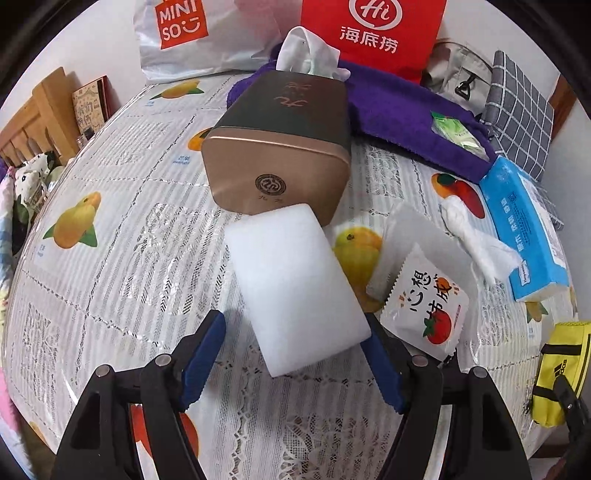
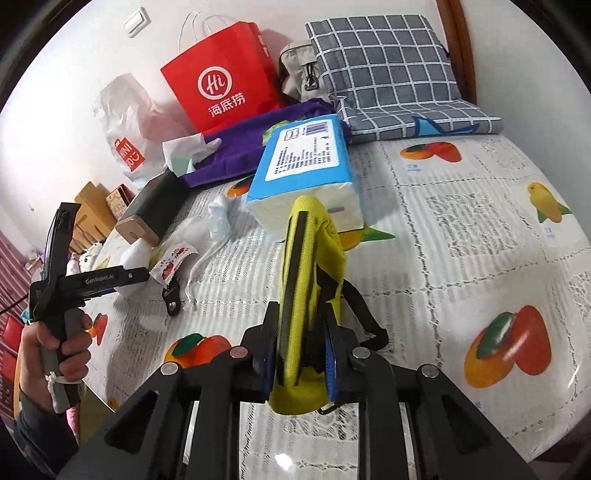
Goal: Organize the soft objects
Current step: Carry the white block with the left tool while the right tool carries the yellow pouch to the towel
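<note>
A white foam block (image 1: 295,280) lies flat on the fruit-print tablecloth (image 1: 110,295), its far end against a bronze and dark tissue tin (image 1: 280,147). My left gripper (image 1: 293,321) is open, with the block's near end between its blue pads. The right pad is at the block's edge and the left pad (image 1: 203,350) stands apart from it. My right gripper (image 2: 301,363) is shut on a yellow zip pouch (image 2: 310,280), which stands on edge and points away from me. The same pouch (image 1: 561,373) shows at the right edge of the left wrist view.
A tomato-print packet (image 1: 428,302), a crumpled tissue (image 1: 472,236) and a blue tissue pack (image 1: 524,229) lie right of the block. Behind are a purple towel (image 1: 406,110), a red paper bag (image 1: 373,33), a white plastic bag (image 1: 177,33) and a grey checked cushion (image 2: 388,70). A hand (image 2: 55,343) holds the left gripper.
</note>
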The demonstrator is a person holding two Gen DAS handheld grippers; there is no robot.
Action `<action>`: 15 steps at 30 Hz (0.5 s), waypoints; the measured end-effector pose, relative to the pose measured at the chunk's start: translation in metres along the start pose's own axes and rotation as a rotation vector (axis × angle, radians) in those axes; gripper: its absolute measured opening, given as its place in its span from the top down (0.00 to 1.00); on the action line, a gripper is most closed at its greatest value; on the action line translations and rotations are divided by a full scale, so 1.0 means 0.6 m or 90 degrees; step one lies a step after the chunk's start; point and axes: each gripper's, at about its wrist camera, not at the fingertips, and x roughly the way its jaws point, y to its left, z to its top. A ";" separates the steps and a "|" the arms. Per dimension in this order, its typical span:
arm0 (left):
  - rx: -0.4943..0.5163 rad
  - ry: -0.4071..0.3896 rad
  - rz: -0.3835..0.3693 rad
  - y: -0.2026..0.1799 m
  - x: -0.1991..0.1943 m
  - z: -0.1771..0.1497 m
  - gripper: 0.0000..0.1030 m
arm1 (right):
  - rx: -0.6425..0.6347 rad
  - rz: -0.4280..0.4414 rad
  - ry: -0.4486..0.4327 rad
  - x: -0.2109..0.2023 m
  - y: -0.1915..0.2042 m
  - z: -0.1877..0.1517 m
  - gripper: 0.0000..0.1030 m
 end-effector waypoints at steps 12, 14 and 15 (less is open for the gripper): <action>-0.002 -0.028 -0.041 0.015 -0.028 -0.009 0.55 | 0.009 -0.007 -0.005 -0.026 0.002 -0.011 0.83; 0.007 -0.035 -0.050 0.015 -0.042 -0.011 0.55 | 0.002 -0.011 -0.006 -0.031 0.007 -0.010 0.83; 0.009 -0.039 -0.057 0.016 -0.049 -0.011 0.55 | 0.000 -0.012 -0.007 -0.033 0.008 -0.009 0.83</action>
